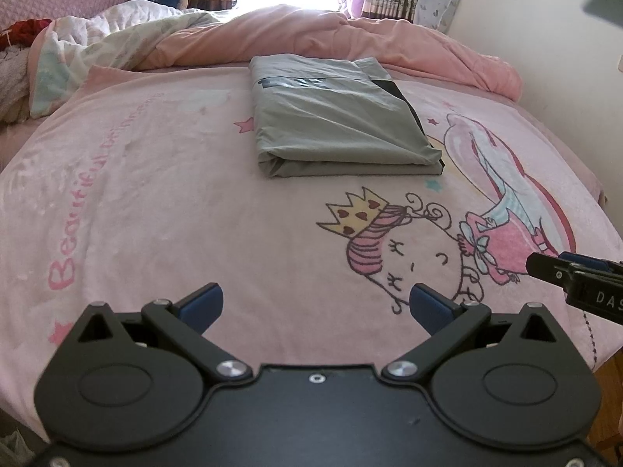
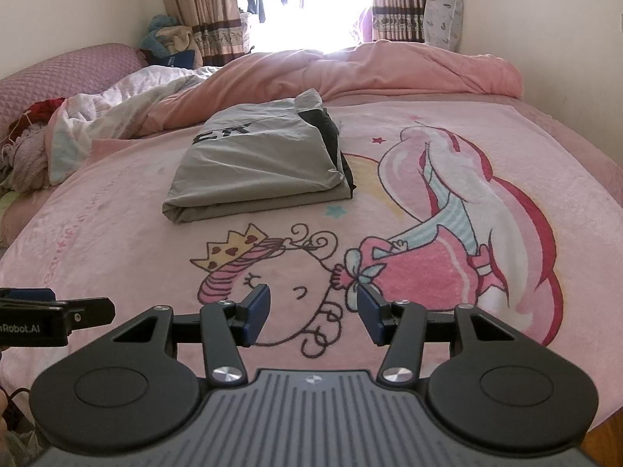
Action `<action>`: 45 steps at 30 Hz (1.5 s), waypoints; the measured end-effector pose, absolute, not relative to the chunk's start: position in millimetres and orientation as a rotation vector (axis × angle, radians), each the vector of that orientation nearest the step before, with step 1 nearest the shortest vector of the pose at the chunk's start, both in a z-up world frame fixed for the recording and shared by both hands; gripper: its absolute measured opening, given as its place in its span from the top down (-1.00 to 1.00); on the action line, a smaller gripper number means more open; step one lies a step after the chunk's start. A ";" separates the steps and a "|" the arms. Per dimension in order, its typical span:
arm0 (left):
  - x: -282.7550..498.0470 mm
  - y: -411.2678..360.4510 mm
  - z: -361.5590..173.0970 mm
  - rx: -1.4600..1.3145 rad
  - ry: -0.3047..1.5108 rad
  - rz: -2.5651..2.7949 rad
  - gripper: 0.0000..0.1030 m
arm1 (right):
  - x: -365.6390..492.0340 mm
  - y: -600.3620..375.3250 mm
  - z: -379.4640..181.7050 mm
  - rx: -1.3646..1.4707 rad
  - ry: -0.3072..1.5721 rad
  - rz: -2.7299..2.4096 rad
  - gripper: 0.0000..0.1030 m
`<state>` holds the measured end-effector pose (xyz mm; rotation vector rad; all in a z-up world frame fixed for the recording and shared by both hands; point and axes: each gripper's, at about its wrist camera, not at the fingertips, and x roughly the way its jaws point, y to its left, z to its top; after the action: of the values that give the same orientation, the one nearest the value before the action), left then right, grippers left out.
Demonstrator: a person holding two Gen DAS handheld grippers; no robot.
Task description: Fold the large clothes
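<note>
The grey, smooth-fabric garment with black trim and dark lettering (image 1: 338,124) lay folded into a thick rectangle on the pink plush blanket printed with a crowned cartoon cat (image 1: 155,202), about the middle of the bed and toward its far edge, just in front of the crumpled pink quilt (image 1: 311,39) that was heaped along that far edge. Its folded edge faced the near edge of the bed, and a black layer showed along its right side (image 2: 335,136), so the folding looked finished, or nearly so. The left gripper (image 1: 315,303) hung over the near part of the blanket with its blue-padded jaws wide apart and nothing between them. The right gripper (image 2: 313,311) hung beside it, well apart from the garment, its jaws moderately open and also empty. Probably both tools were held back at the near edge because the bundle needed no more handling and the person wished to keep it undisturbed. The blanket around the bundle was flat and free, which gave room for the folding, while the loose bedding and a mauve quilted pillow (image 2: 70,74) at the far left corner stayed out of the way.
</note>
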<state>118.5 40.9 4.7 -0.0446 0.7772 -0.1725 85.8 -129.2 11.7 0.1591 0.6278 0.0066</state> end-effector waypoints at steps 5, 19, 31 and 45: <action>117.5 38.9 5.6 -0.040 0.776 -0.174 -1.00 | 86.9 -130.8 11.7 0.160 0.626 0.005 -0.18; 116.5 36.2 6.5 -0.033 0.777 -0.176 -1.00 | 87.8 -134.0 11.7 0.162 0.629 0.002 -0.18; 116.3 37.0 6.3 -0.034 0.776 -0.177 -1.00 | 87.7 -134.3 10.2 0.163 0.635 0.000 -0.18; 115.7 37.7 7.8 -0.039 0.762 -0.188 -1.00 | 87.3 -132.5 9.7 0.163 0.640 -0.006 -0.18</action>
<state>115.7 37.7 7.8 -0.0388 0.7619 -0.1878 87.3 -132.5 9.7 0.1632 0.6399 -0.0063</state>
